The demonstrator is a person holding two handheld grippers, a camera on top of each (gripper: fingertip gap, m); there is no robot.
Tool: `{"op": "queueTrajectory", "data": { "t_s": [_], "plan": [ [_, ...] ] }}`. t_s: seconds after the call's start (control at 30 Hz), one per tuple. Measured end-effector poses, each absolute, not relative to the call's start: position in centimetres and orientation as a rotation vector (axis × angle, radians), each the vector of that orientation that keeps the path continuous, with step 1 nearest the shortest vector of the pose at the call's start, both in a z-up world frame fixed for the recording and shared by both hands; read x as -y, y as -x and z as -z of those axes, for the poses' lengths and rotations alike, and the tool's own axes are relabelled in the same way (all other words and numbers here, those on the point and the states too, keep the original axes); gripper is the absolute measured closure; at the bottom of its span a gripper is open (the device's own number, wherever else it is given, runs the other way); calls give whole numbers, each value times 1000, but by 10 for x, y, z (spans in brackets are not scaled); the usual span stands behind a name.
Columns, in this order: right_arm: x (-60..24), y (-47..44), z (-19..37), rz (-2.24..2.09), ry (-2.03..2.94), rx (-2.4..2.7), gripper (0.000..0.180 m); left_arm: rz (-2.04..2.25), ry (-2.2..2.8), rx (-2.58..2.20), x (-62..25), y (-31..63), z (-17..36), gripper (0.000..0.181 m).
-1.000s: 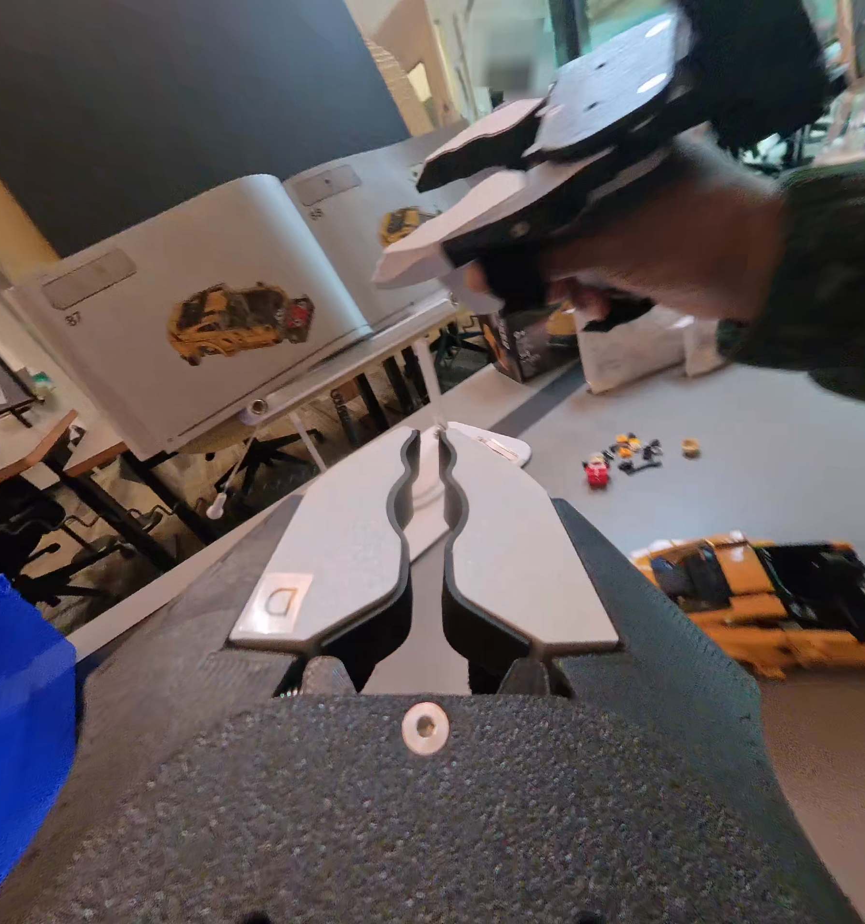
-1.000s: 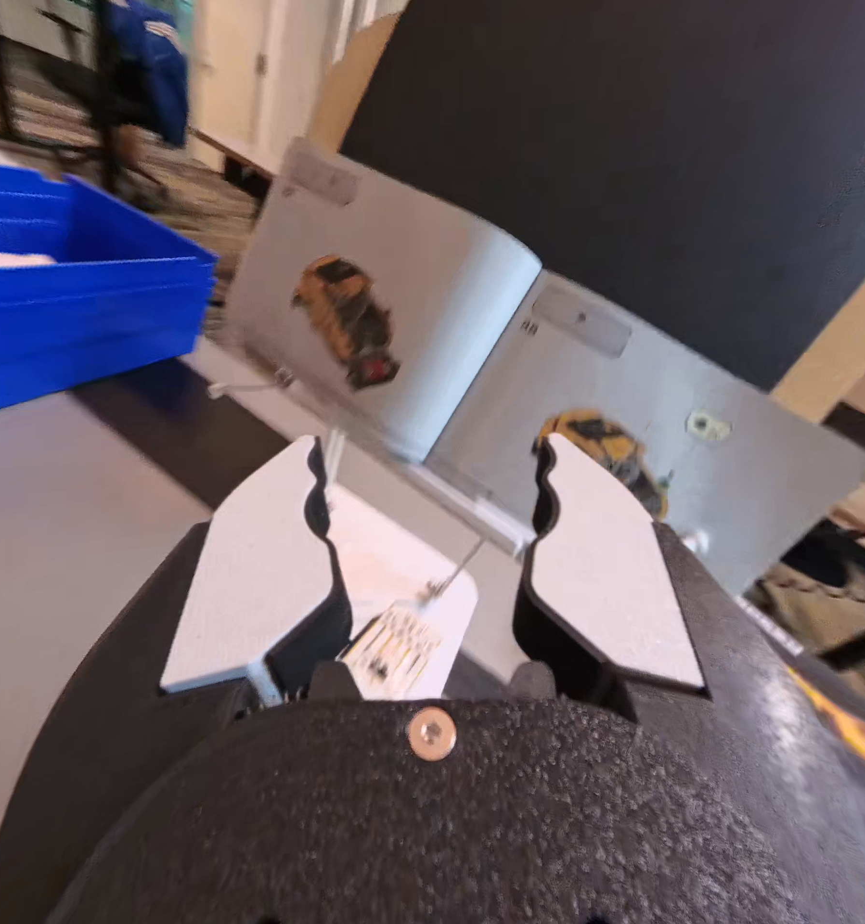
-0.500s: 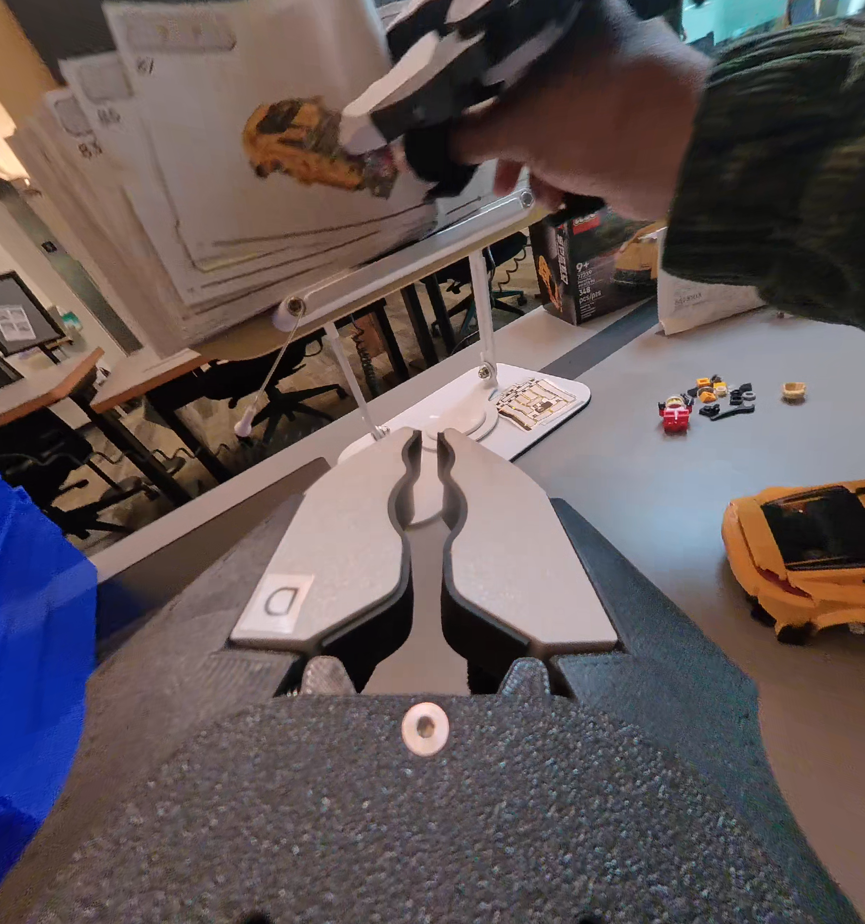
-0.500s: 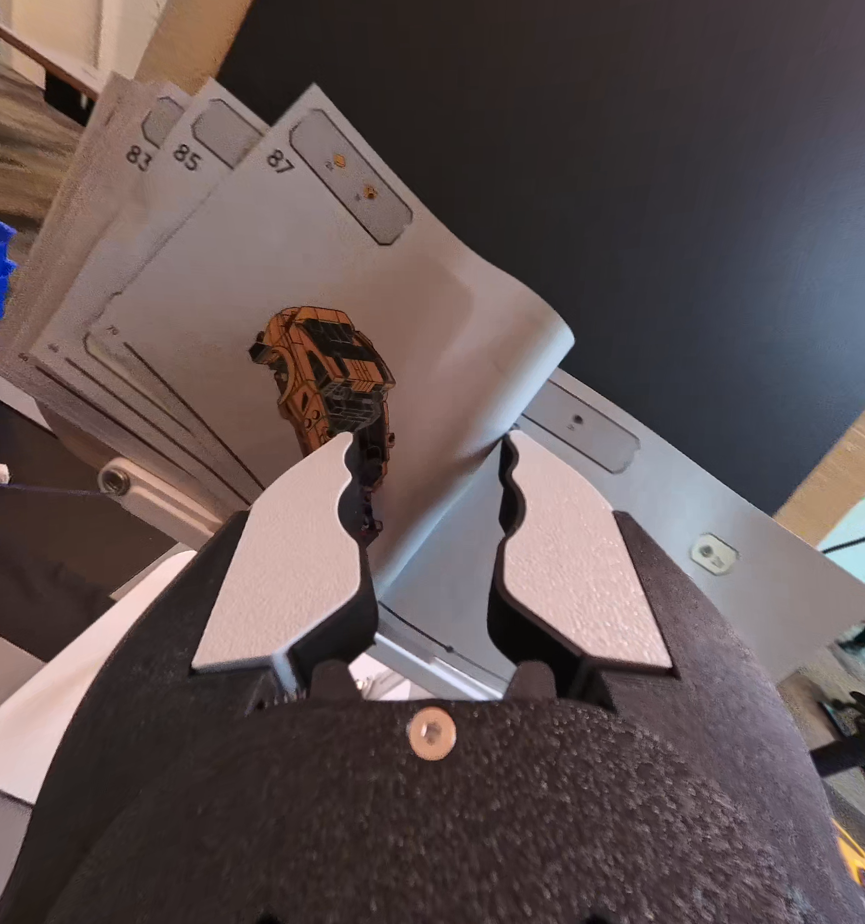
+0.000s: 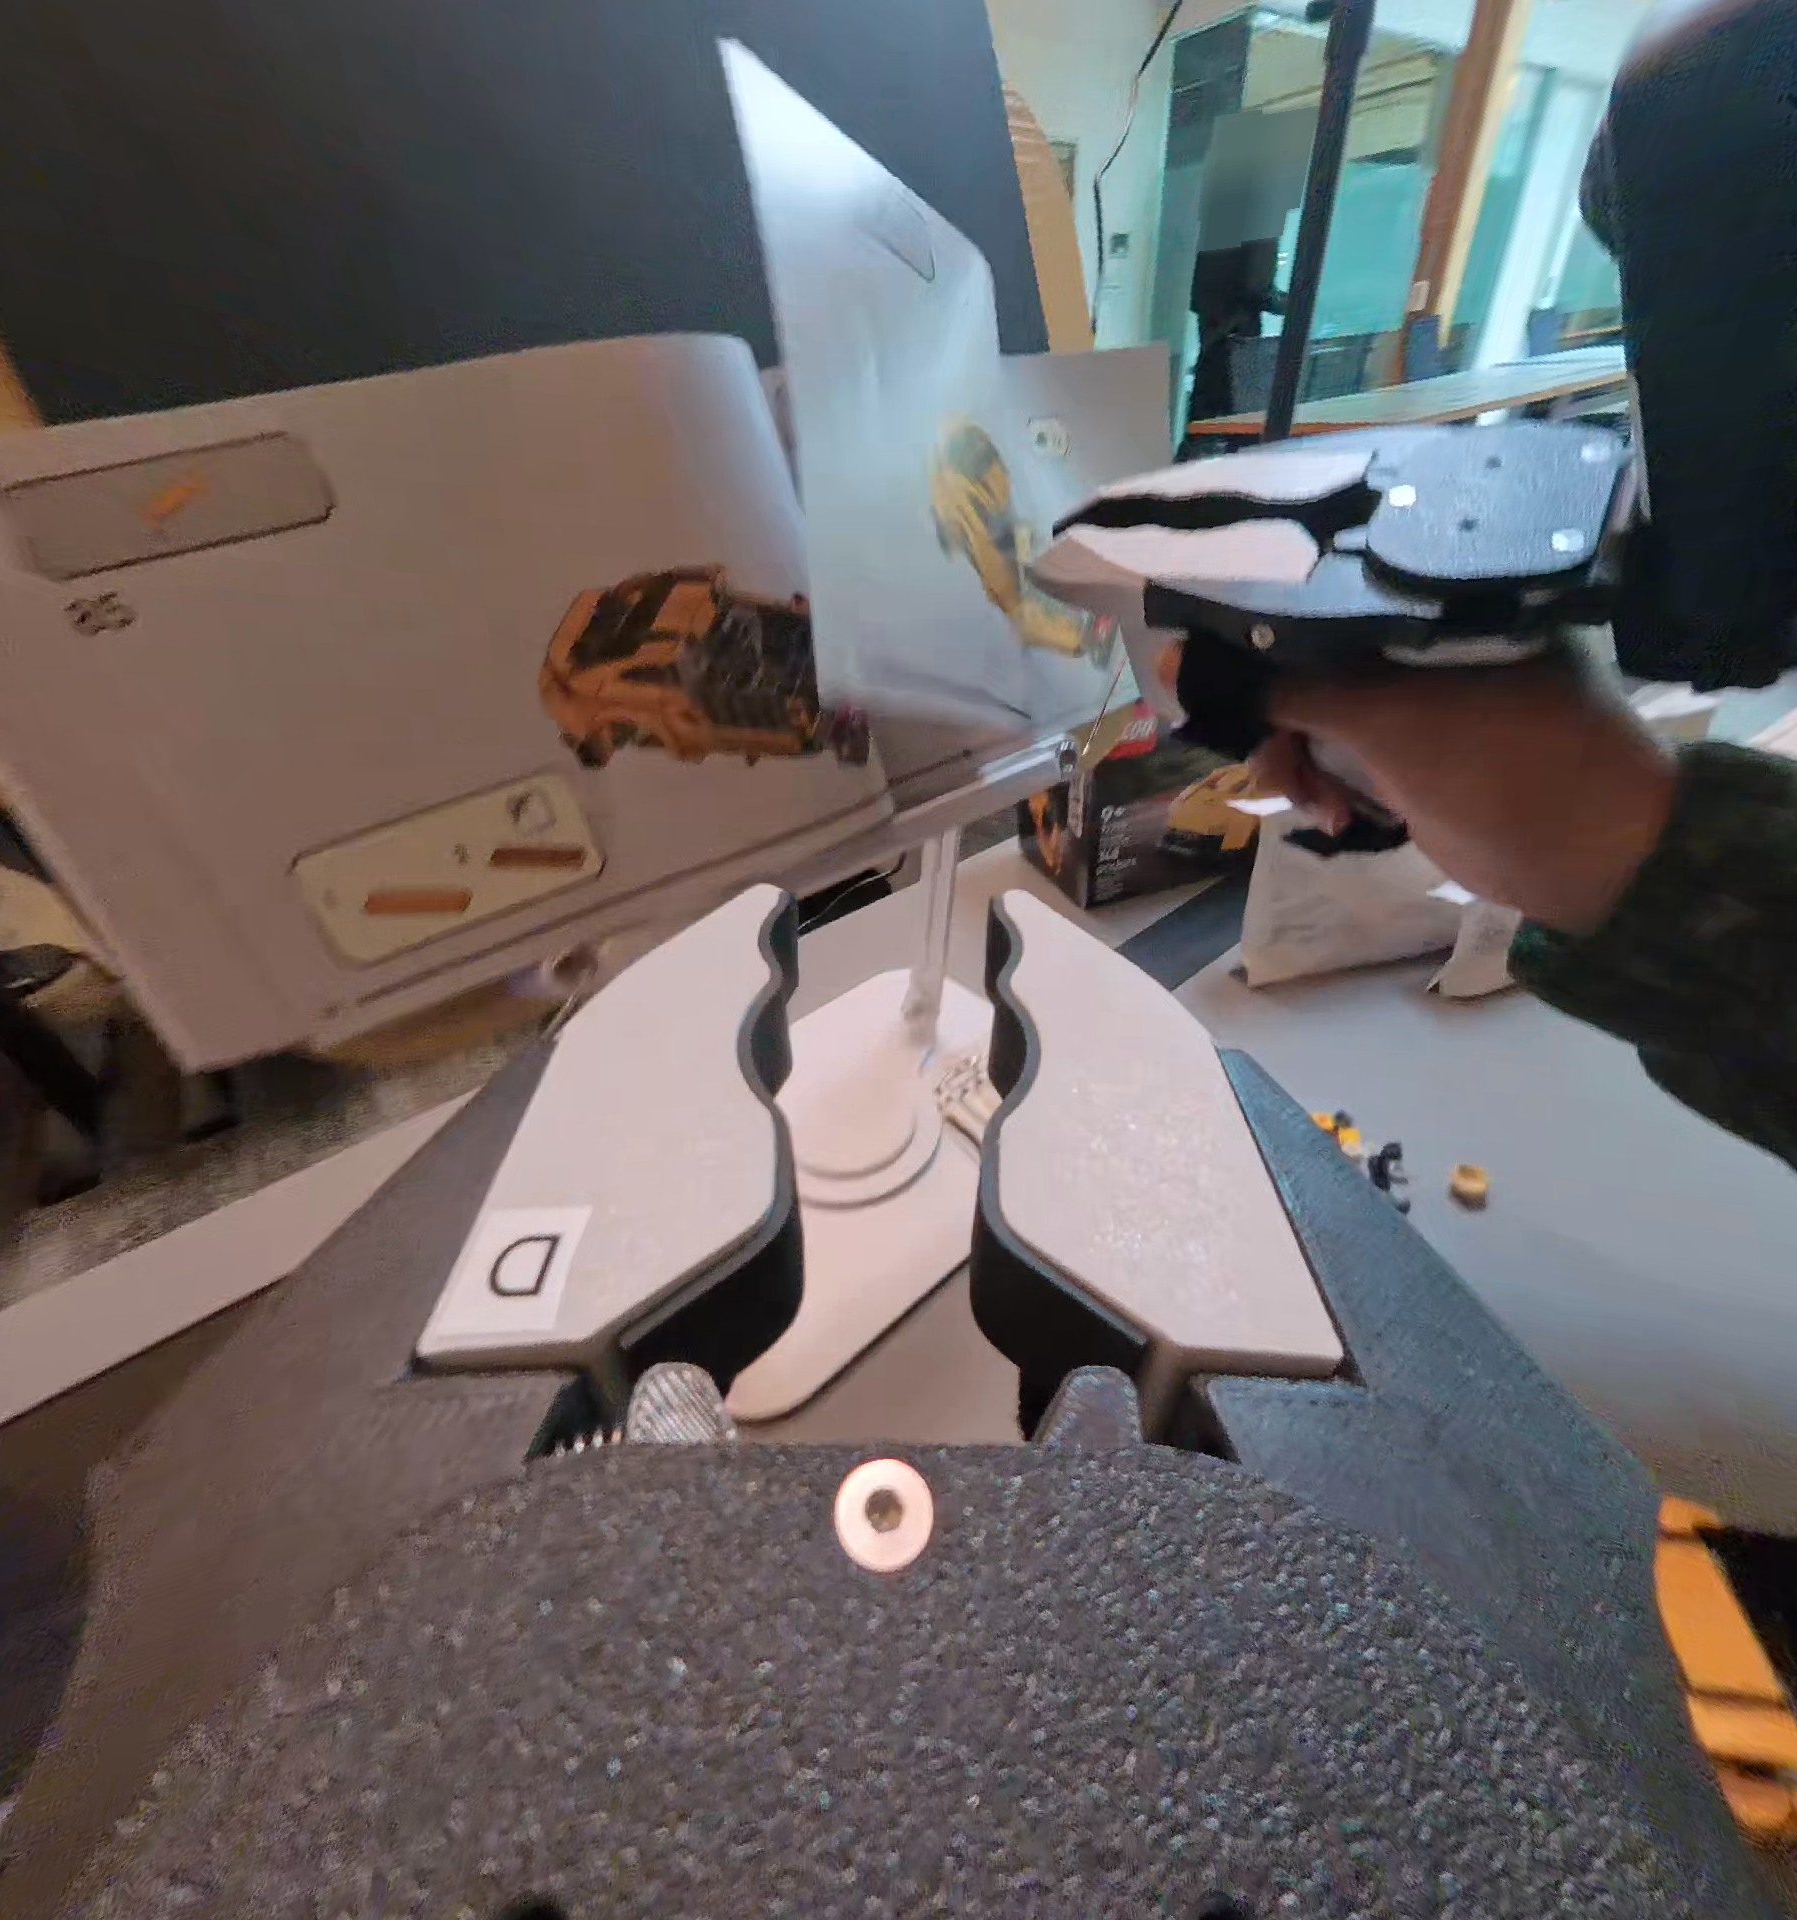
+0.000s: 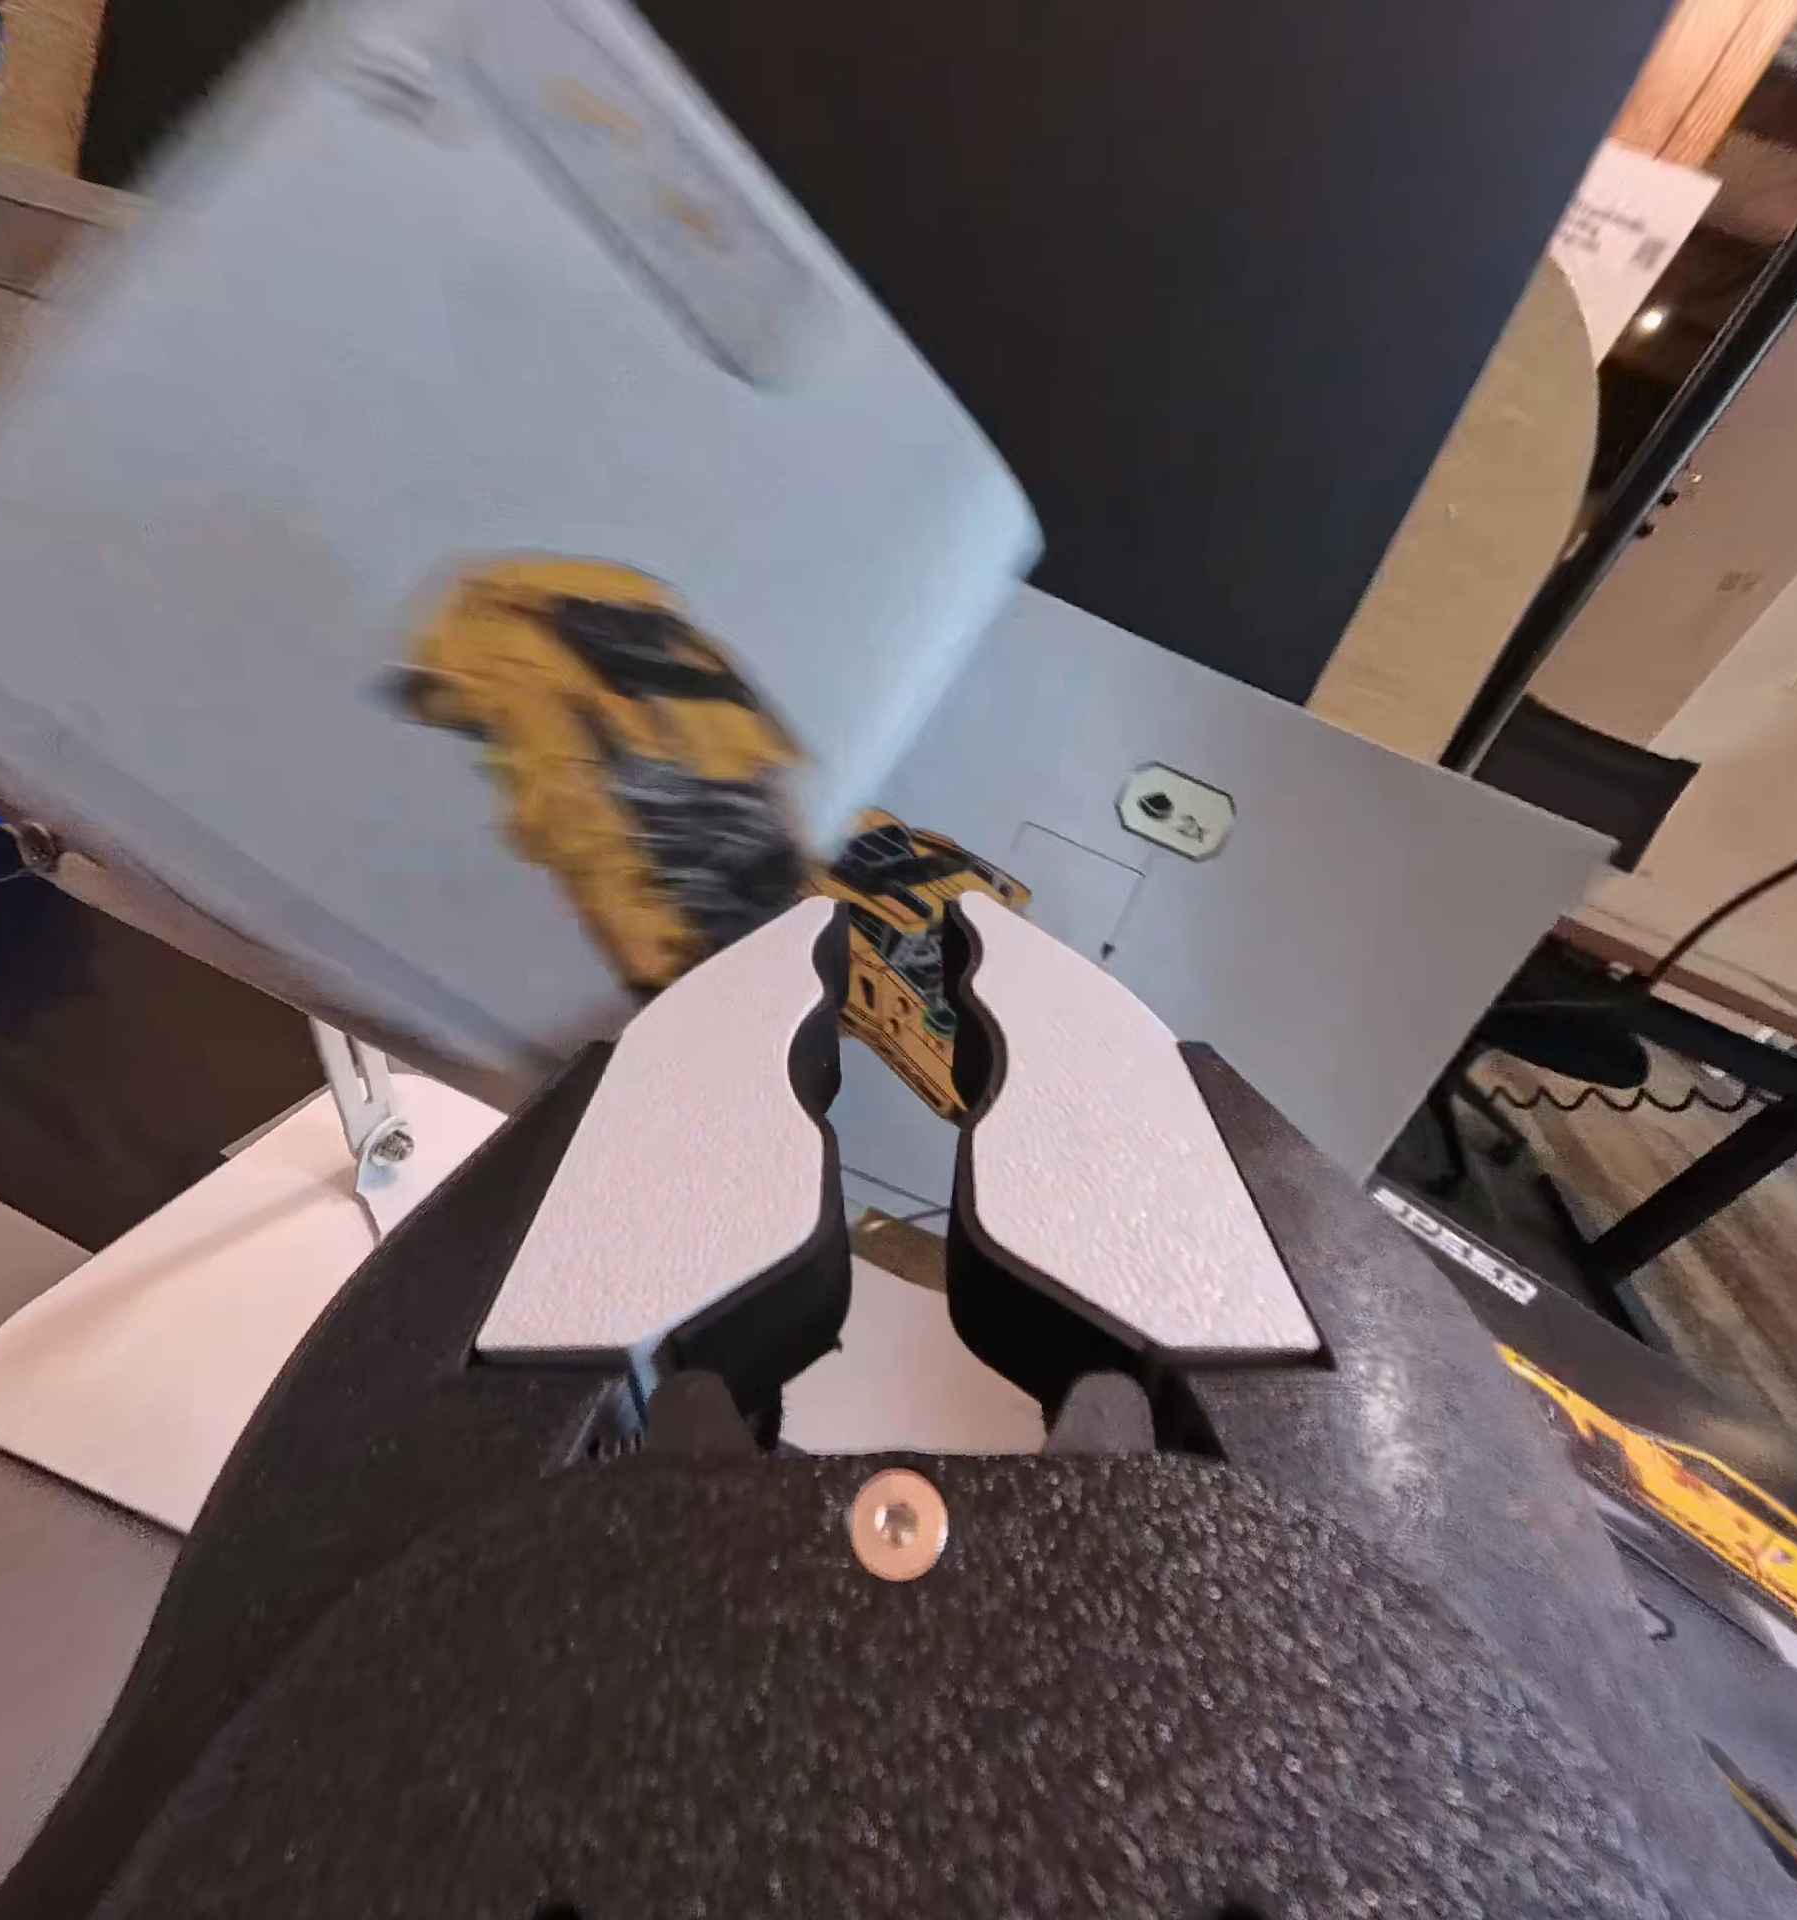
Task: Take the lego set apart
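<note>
Paper page (image 5: 873, 416) upright (blurred) beside right gripper (image 5: 1060, 530), tips apart.

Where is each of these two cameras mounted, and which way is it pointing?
Left wrist view: sits on the left gripper, looking along its spread fingers at the instruction booklet on its white stand; the person's hand with the right gripper shows.
Right wrist view: sits on the right gripper, facing a turning page; only its own fingers show.
Shared: booklet, stand.

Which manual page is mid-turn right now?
The upright, blurred page beside the right gripper; the left page and right page lie flat.
</note>
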State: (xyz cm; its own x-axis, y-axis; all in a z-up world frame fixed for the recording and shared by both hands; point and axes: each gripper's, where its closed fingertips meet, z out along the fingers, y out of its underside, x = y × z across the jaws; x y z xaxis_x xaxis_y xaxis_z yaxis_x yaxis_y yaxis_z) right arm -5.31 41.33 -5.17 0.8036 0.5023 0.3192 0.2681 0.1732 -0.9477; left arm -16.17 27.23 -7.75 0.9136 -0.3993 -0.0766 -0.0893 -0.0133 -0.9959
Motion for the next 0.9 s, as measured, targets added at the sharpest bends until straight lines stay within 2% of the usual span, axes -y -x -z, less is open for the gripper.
{"op": "queueTrajectory", "data": {
  "t_s": [0.17, 0.2, 0.23, 0.33, 0.5, 0.63, 0.8, 0.9],
  "plan": [
    [-423, 35, 60, -216, 1459, 665, 166, 281, 1573, -470, -316, 134, 54, 141],
    [-424, 32, 61, -218, 1460, 668, 166, 313, 1580, -507, -319, 123, 52, 151],
    [-424, 26, 60, -213, 1454, 663, 166, 379, 1581, -564, -319, 108, 51, 170],
    [-425, -3, 58, -243, 1469, 571, 164, 415, 1570, -615, -324, 85, 47, 179],
    [-421, -29, 83, -481, 1576, 440, 150, 498, 1577, -680, -331, 52, 55, 175],
    [-416, -30, 93, -562, 1592, 398, 149, 398, 1619, -726, -347, 46, 62, 172],
    [-417, -57, 80, -742, 1562, 157, 152, 25, 1698, -754, -389, 71, 65, 172],
    [-415, -25, 97, -862, 1653, 323, 152, -5, 1647, -707, -394, 75, 48, 174]
  ]
}}
